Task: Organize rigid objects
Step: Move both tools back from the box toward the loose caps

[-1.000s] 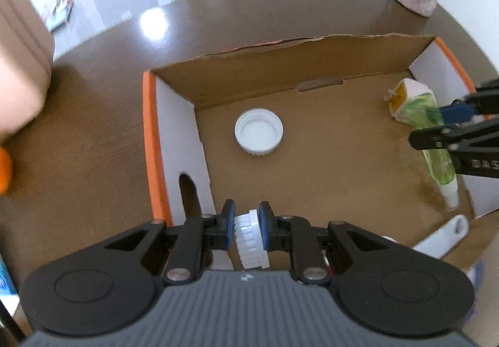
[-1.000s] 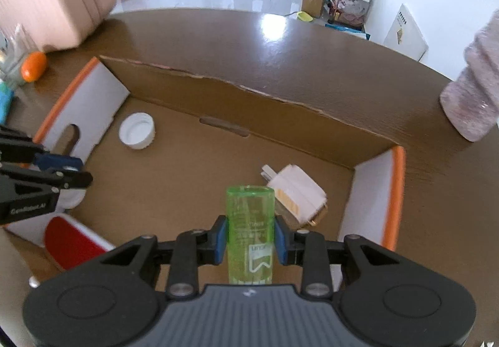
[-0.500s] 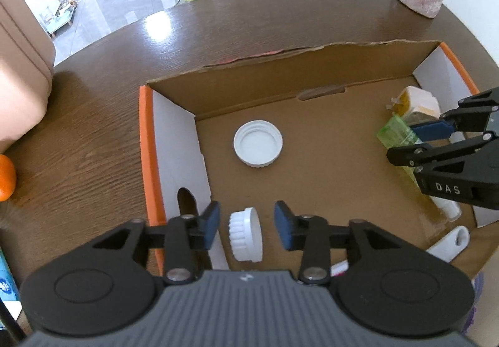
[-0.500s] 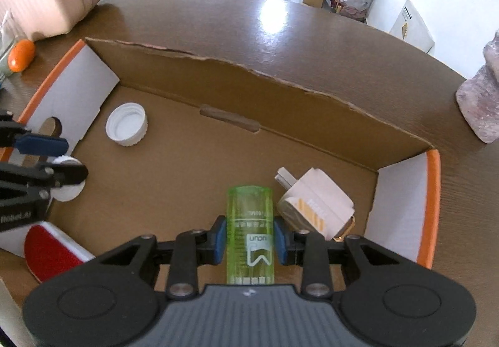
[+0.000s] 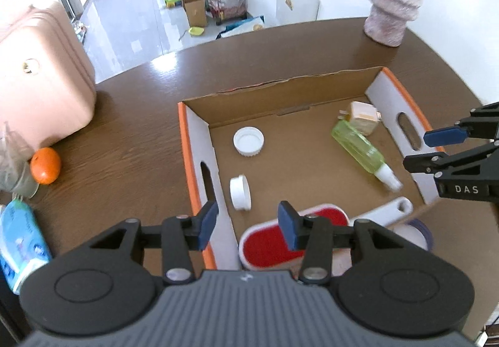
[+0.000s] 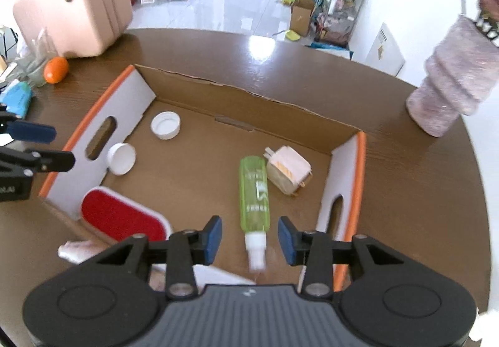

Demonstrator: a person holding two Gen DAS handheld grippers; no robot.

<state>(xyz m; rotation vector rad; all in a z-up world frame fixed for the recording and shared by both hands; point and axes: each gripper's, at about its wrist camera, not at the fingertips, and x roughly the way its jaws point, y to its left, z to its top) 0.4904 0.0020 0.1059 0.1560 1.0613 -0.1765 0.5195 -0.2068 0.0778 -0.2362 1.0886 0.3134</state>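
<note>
An open cardboard box [image 5: 199, 141] [image 6: 358, 160] sits on the brown table. Inside lie a white ribbed cap on its edge [image 5: 240, 192] [image 6: 121, 158], a wider white lid [image 5: 248, 141] [image 6: 165, 125], a green spray bottle [image 5: 358, 149] [image 6: 254, 191] and a white plug adapter [image 5: 361, 118] [image 6: 288, 174]. A red and white scoop [image 5: 274, 241] [image 6: 121, 217] rests at the box's near edge. My left gripper [image 5: 248, 224] is open and empty above the near left corner. My right gripper [image 6: 249, 239] is open and empty above the bottle's nozzle.
An orange [image 5: 45, 164] [image 6: 56, 69], a blue wipes pack [image 5: 18, 241] and a pink suitcase [image 5: 40, 79] stand left of the box. A pink vase [image 5: 394, 5] [image 6: 452, 94] stands at the back right. A white bowl [image 5: 408, 230] sits under the scoop's handle.
Both grippers opened, let go of the ribbed cap and the green bottle inside the box, and pulled up and back. The bottle now lies flat beside the adapter.
</note>
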